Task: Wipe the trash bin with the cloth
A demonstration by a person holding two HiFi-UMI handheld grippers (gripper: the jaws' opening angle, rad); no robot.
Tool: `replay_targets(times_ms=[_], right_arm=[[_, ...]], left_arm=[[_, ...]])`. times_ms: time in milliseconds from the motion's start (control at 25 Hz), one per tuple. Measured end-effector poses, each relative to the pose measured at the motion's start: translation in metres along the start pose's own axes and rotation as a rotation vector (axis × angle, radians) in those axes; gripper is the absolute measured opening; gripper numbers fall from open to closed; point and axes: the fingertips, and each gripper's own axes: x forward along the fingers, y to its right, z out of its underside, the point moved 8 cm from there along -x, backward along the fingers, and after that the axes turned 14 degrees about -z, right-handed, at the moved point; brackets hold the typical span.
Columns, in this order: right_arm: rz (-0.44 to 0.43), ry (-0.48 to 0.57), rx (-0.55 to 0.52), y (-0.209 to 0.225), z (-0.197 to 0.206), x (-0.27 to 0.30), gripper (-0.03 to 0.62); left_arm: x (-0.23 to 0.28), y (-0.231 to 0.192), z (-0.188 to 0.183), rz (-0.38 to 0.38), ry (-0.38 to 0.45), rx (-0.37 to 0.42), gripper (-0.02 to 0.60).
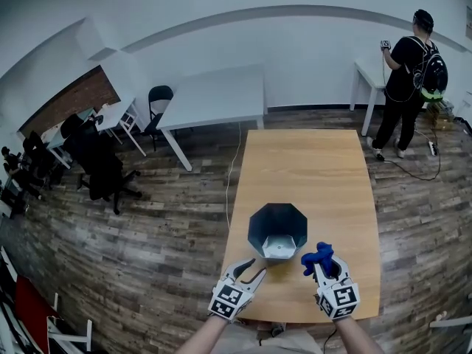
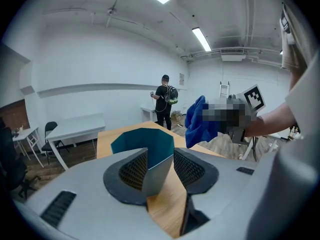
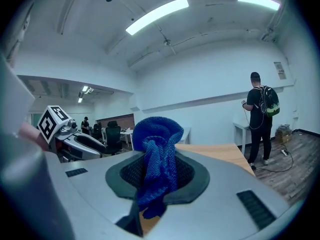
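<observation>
A dark eight-sided trash bin (image 1: pixel 277 231) stands on the wooden table (image 1: pixel 310 168), near its front edge. Its inside is teal and its outer wall grey (image 2: pixel 156 176). My left gripper (image 1: pixel 254 268) sits just in front of the bin's near left side. Its jaws stand apart and open (image 2: pixel 160 166), with the bin's near wall showing in the gap; I cannot tell whether it touches a pad. My right gripper (image 1: pixel 323 265) hangs to the right of the bin, shut on a bunched blue cloth (image 1: pixel 317 255) (image 3: pixel 157 139), clear of the bin. The cloth (image 2: pixel 197 121) also shows from the left.
A person with a backpack (image 1: pixel 409 72) stands at a white table (image 1: pixel 369 68) at the back right. Another white table (image 1: pixel 217 94) lies beyond the wooden one, and black chairs (image 1: pixel 103 168) are at the left. A cable (image 1: pixel 232 172) runs along the floor.
</observation>
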Motion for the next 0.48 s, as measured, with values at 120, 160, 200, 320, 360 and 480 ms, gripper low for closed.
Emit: replay_targets(times_ms=[120, 160, 200, 320, 360, 480], right_arm=[[-0.004, -0.002, -0.005, -0.008, -0.001, 0.001, 0.084], [-0.004, -0.005, -0.010, -0.011, -0.002, 0.000, 0.084], [-0.003, -0.008, -0.017, -0.014, -0.003, 0.000, 0.084], [0.002, -0.015, -0.042, -0.023, -0.007, -0.002, 0.084], [0.007, -0.017, -0.045, -0.027, -0.008, -0.003, 0.084], [0.029, -0.025, -0.055, -0.041, -0.010, -0.005, 0.084]], left_arm=[[-0.005, -0.002, 0.003, -0.001, 0.008, -0.012, 0.172], [-0.006, -0.002, 0.003, 0.003, 0.012, -0.018, 0.172], [-0.008, -0.001, 0.004, 0.008, 0.016, -0.021, 0.172], [-0.016, -0.002, 0.007, 0.028, 0.025, -0.019, 0.172], [-0.020, -0.004, 0.008, 0.032, 0.027, -0.018, 0.172], [-0.031, -0.011, 0.012, 0.050, 0.033, -0.024, 0.172]])
